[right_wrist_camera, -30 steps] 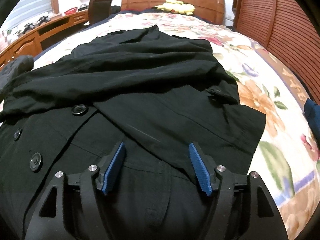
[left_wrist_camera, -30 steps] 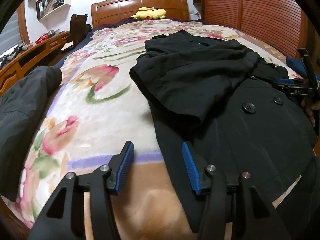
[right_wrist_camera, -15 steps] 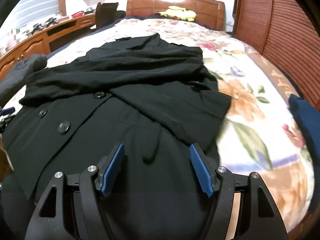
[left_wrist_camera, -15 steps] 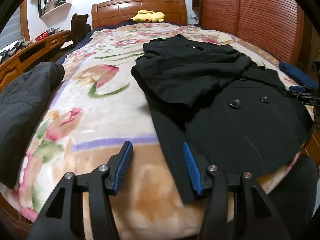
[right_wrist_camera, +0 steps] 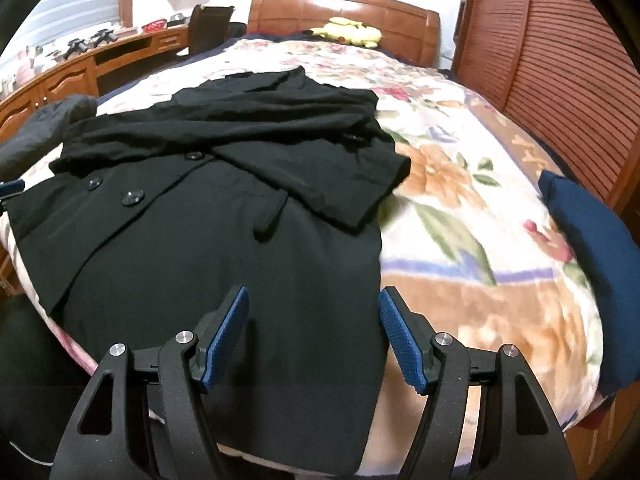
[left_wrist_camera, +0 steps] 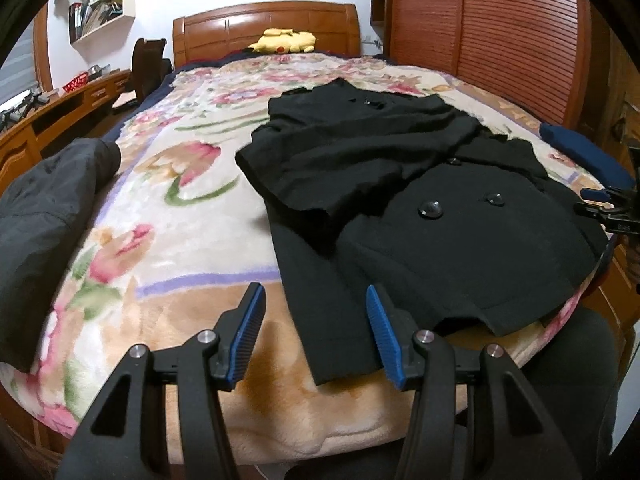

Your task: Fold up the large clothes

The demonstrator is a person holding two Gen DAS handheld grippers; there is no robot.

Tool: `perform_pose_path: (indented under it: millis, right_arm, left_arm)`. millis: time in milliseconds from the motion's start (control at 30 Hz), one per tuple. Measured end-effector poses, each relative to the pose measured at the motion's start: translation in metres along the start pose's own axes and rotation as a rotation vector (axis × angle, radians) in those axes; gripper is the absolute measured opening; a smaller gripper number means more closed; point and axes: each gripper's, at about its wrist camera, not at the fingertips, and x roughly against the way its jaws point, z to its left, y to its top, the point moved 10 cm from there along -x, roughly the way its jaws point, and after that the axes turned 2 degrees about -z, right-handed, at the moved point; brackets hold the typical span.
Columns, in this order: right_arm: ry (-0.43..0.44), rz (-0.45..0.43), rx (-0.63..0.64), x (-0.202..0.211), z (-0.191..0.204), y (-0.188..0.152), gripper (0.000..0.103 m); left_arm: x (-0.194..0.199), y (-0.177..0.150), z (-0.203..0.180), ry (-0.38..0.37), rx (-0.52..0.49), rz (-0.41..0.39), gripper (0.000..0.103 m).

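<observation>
A black double-breasted coat (left_wrist_camera: 460, 220) (right_wrist_camera: 208, 240) lies flat on the flowered bedspread (left_wrist_camera: 168, 240) (right_wrist_camera: 460, 240), both sleeves folded across its chest. Its hem reaches the bed's near edge. My left gripper (left_wrist_camera: 314, 328) stands open above that edge, over the coat's lower left corner, nothing between its blue pads (left_wrist_camera: 248, 332). My right gripper (right_wrist_camera: 314, 338) is open too, above the coat's lower right hem, with cloth below it but not gripped. The right gripper's tip (left_wrist_camera: 600, 204) shows at the right border of the left wrist view.
A dark grey jacket (left_wrist_camera: 44, 204) (right_wrist_camera: 36, 128) lies on the bed's left side, a folded navy garment (left_wrist_camera: 584, 152) (right_wrist_camera: 596, 236) on its right. A yellow plush toy (left_wrist_camera: 282, 40) sits at the wooden headboard (right_wrist_camera: 344, 8). A wooden desk (left_wrist_camera: 48, 120) runs along the left, a slatted wardrobe (right_wrist_camera: 560, 60) along the right.
Both grippers have drawn back toward the foot of the bed, the right one farther. The coat now shows whole, down to its hem. Both stayed open.
</observation>
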Motion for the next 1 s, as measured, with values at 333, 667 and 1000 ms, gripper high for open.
perform_pose_path:
  millis: [333,667,1000]
  right_arm:
    - [-0.017,0.031,-0.017,-0.005,-0.011,-0.022,0.069]
    - [-0.004,0.044,-0.025,-0.003,-0.01,-0.032,0.069]
    - [0.06,0.044,-0.01,0.006,0.001,-0.041,0.045]
  left_arm:
    - [-0.01,-0.011,-0.001,-0.006,0.018,0.017,0.051]
    - [-0.002,-0.019,-0.007,-0.06,0.015,-0.009,0.034]
    - [0.004,-0.014,-0.01,-0.059,0.009,-0.018,0.005]
